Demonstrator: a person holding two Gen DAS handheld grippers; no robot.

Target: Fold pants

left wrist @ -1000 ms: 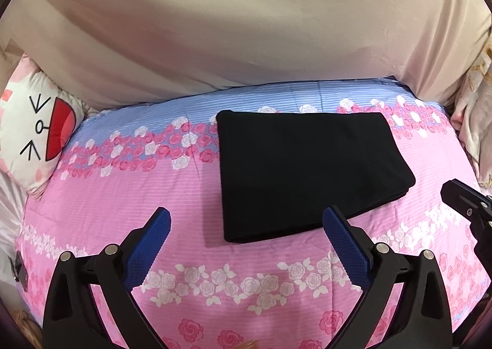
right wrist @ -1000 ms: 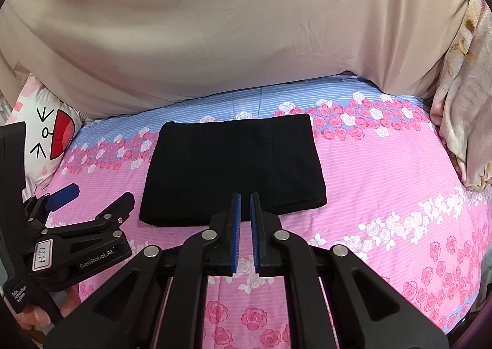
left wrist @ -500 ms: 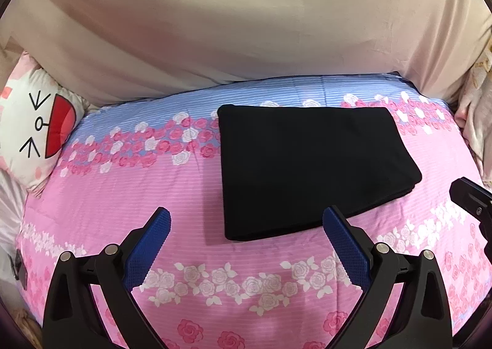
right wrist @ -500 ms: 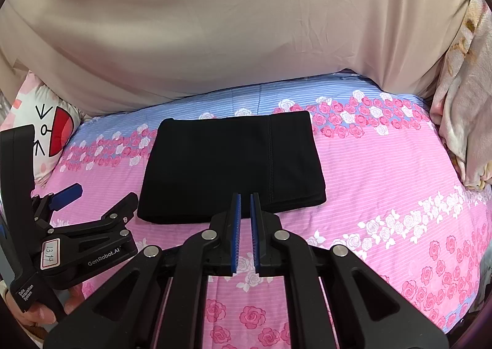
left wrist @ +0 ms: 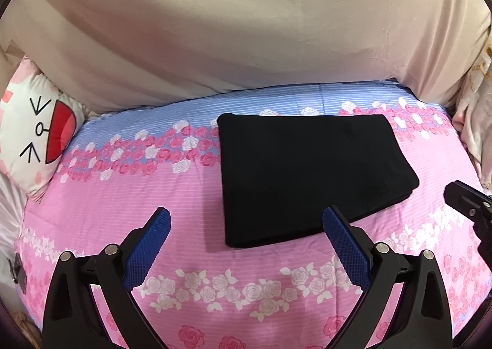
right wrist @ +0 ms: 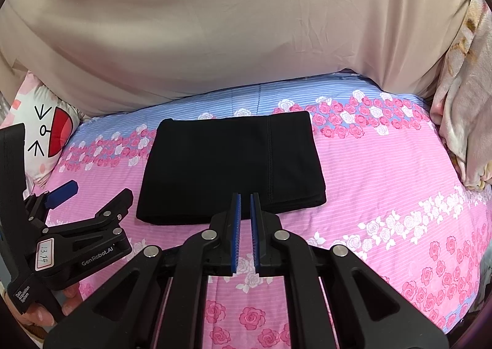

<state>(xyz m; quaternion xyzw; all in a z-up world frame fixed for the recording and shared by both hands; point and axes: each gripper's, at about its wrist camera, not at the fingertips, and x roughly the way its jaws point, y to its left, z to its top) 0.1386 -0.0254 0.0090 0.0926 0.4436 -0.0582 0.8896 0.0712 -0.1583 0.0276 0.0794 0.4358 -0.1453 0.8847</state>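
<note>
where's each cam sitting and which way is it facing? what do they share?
Left wrist: on the left gripper, looking down at folded black pants on the bed; own open fingers show.
Right wrist: on the right gripper, same aim; shut fingers, left gripper and a hand show.
Shared: pants, bed, cartoon pillow.

Black pants (left wrist: pixel 310 173) lie folded into a compact, flat rectangle on a bed. The fabric is plain, dark and smooth, with no visible wrinkles on top. In the right wrist view the pants (right wrist: pixel 233 167) show a line of stitching running from the far edge to the near edge, right of centre. Stacked layers of cloth show along the near right corner and right side. The bundle lies flat, with its long sides running left to right.
</note>
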